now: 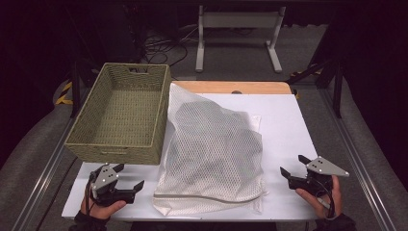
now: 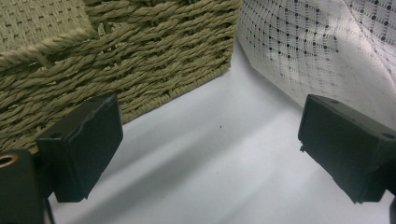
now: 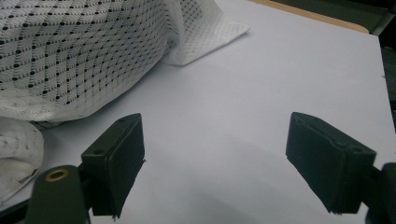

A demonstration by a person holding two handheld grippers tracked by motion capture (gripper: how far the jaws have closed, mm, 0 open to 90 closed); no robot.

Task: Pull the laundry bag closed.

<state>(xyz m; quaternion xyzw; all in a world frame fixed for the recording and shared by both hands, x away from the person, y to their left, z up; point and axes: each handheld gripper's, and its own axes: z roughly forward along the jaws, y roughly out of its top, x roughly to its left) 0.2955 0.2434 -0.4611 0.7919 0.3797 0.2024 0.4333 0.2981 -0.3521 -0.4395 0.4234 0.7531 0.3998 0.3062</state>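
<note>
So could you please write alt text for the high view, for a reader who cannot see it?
A white mesh laundry bag with dark contents lies on a white table, beside an empty woven basket at its left. A person's hands hold two open tools near the table's front edge, the left tool and the right tool, either side of the bag, touching nothing.

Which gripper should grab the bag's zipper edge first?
Left, probably. The left gripper sits open close to the mesh bag and its near corner; the right gripper stands farther off.
</note>
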